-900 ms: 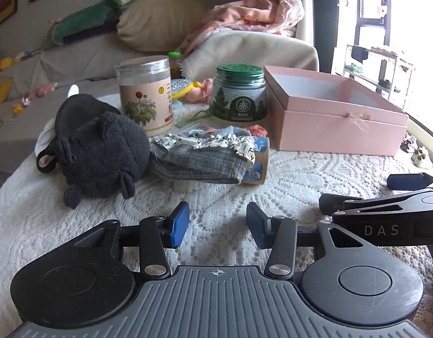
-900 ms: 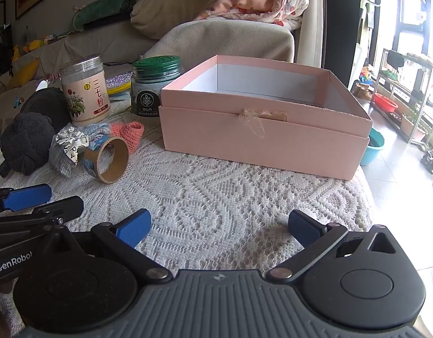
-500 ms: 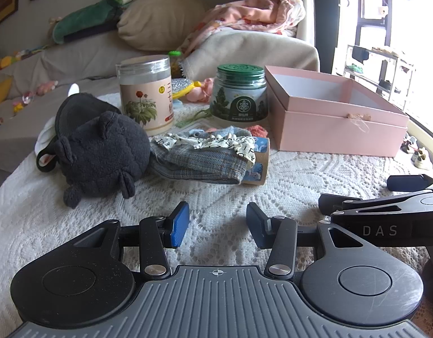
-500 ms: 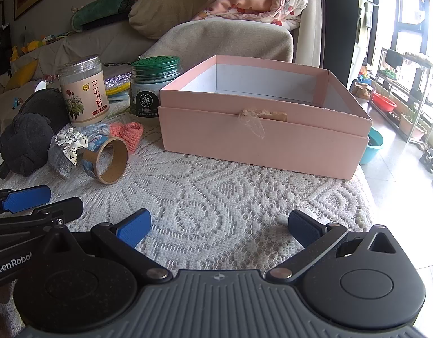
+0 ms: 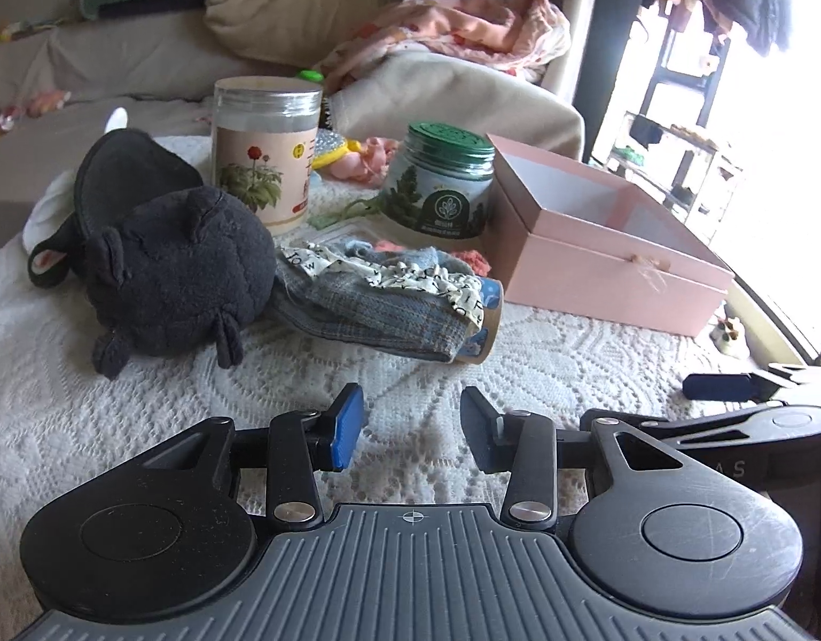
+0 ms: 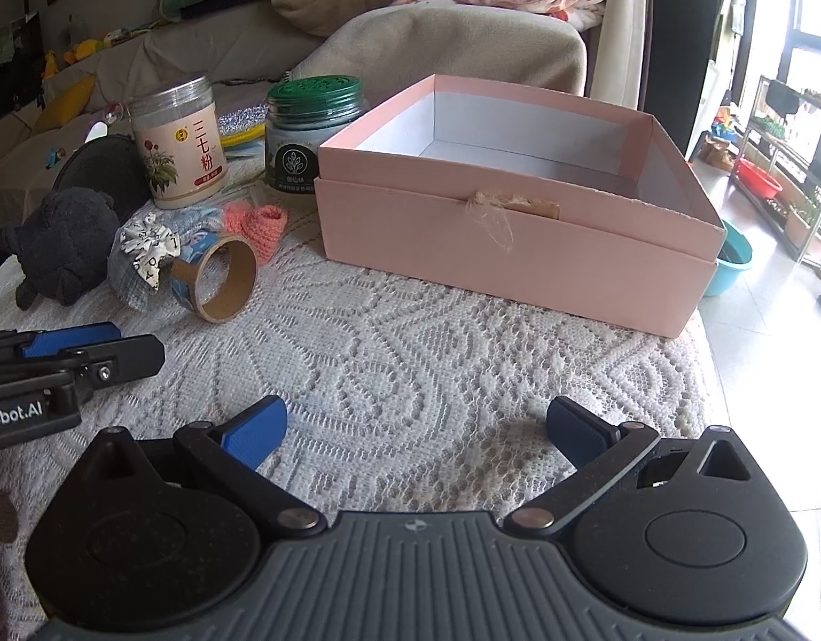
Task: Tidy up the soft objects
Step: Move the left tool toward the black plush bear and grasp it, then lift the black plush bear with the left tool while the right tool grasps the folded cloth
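hovering over the lace cloth point(image 6: 410, 331), left hand-held gripper point(image 5: 413, 435) partly spread, right hand-held gripper point(image 6: 415, 435) spread wide, both empty

The left gripper point(image 5: 413, 435) has moved in closer to the dark plush toy point(image 5: 178, 275) and folded cloths point(image 5: 378, 299).

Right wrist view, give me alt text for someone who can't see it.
An empty open pink box sits on a white lace cloth, ahead of the open, empty right tool. Left of the box lie two jars, a tape roll and a dark plush toy.
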`<state>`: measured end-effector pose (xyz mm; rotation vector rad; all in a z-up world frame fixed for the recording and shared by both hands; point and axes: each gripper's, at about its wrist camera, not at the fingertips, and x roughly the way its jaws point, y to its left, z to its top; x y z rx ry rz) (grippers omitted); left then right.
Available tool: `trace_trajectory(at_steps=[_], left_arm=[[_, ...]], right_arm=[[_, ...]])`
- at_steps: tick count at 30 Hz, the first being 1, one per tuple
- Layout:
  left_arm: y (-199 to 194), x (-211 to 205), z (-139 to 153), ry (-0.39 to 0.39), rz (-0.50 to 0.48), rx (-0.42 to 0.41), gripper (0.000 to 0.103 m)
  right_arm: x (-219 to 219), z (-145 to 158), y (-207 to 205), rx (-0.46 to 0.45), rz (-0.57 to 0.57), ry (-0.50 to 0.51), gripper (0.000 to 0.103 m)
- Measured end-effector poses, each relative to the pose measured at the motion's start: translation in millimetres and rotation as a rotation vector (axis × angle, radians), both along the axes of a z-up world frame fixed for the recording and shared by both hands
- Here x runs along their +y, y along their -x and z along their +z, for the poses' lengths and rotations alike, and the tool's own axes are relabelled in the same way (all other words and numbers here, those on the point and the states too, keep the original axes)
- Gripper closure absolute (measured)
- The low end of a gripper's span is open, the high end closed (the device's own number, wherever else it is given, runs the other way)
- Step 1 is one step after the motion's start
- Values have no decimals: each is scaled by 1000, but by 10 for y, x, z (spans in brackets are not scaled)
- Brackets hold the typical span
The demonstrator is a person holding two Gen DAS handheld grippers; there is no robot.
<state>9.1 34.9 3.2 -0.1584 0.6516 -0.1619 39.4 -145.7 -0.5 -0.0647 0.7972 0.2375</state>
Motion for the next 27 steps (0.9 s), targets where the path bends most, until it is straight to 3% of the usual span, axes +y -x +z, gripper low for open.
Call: trace_trajectory(at_steps=[2,4,5,8,10,12,15,17,20,21,24,27], left_arm=[[40,32,39,-12,-59,5,72],[132,138,167,32,-103,-16,72],[184,205,270,27,-111,-65,70],[288,376,615,-128,-28,-264,67],[193,515,735,-213,11,-317,68],[-34,699,748,-219,11,-248,68],[-370,975,588,-125,-46,-45,66],[-383,1073,514,-63,-97,-42,63],[-293,972,496,-167,-238,-54,54],[-269,928,478,-217,-272,-56,47],[-276,865,379,-339,-246,-71,41],[-396,915,372,-290,-222,-84,38]], right_arm=[[8,-4,9,1,2,6,0],[2,-7,30,-9,0,4,0],[-1,-11,45,-16,-2,2,0],[-8,-4,61,-19,-5,2,0],[-4,-1,61,-21,-7,3,0],[-1,2,63,-22,-9,4,0],[0,-4,70,-22,-15,5,0],[1,-6,74,-22,-20,6,0],[-2,-5,58,-14,-21,5,0],[2,-4,51,-11,-21,5,0],[3,-9,46,-14,-14,8,0],[-5,-13,43,-17,-1,9,0]])
